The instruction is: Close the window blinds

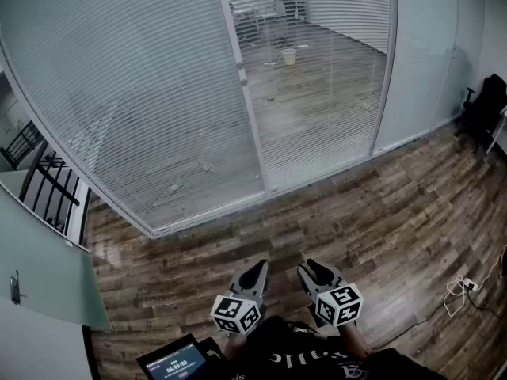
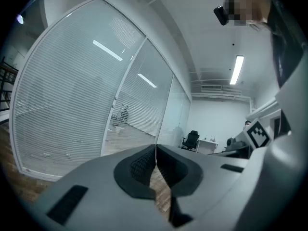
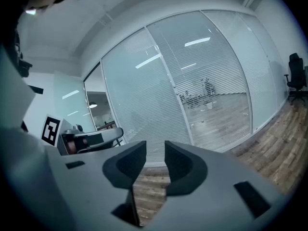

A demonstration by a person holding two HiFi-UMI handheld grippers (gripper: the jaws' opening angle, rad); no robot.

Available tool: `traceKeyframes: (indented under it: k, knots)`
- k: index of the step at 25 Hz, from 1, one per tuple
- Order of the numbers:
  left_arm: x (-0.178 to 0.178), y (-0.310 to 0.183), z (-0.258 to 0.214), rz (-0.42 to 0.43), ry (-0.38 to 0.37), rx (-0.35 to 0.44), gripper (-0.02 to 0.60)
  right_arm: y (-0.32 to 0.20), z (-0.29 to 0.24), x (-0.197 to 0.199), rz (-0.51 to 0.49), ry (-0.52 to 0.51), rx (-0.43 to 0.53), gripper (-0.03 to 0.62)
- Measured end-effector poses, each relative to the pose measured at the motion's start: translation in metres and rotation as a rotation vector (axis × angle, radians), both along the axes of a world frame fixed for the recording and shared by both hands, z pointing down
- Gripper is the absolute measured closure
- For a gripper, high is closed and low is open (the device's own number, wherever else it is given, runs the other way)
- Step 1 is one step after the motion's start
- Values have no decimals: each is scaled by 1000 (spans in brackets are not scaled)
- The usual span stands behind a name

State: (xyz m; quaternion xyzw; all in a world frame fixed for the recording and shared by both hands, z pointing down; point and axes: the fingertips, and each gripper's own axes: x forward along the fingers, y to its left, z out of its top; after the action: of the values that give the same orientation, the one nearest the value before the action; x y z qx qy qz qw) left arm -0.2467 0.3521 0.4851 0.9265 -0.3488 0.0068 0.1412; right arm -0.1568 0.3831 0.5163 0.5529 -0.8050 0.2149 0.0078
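The only container in sight is a small pale bucket (image 1: 289,55), round and open-topped. It stands on the floor of the room behind the glass, far ahead of the jaws and slightly to their right. It is too small in view to tell whether anything is in it. The window blinds (image 1: 135,93) hang well ahead of both pairs of jaws, across a curved glass wall. They are thin, pale grey horizontal slats in tall panels, divided by a slim white post (image 1: 247,101). On the panel ahead and to the left of the jaws the slats read as a nearly solid sheet. On the panel ahead and to the right they let the room beyond show through in stripes. Between the jaws and the glass lies a wooden floor (image 1: 356,212) of dark, streaky planks with a dull shine. The left gripper (image 1: 255,269) has its jaws clenched, the ribbed dark pads meeting along one line with nothing between them. The right gripper (image 1: 310,267), just beside it, has its jaws released, with a clear gap and only floor seen through it. Both are smooth grey shells. Far to the right of the jaws a black office chair (image 1: 483,109) stands near the wall, and a pale cable (image 1: 458,291) lies looped on the planks.
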Motion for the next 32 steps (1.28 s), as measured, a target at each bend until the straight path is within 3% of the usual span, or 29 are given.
traceKeyframes:
  k: [7, 14, 19, 28, 32]
  knots:
    - [14, -27, 3, -25, -1, -29, 575, -26, 8, 27, 12, -27, -11, 465]
    - [38, -101, 18, -35, -9, -46, 575, -94, 19, 56, 26, -41, -17, 465]
    - [69, -191, 21, -27, 27, -40, 575, -169, 18, 77, 2, 4, -24, 464]
    - [109, -379, -22, 9, 70, 35, 575, -360, -24, 111, 10, 54, 35, 464]
    - [119, -430, -18, 9, 71, 8, 575, -409, -24, 126, 40, 49, 25, 464]
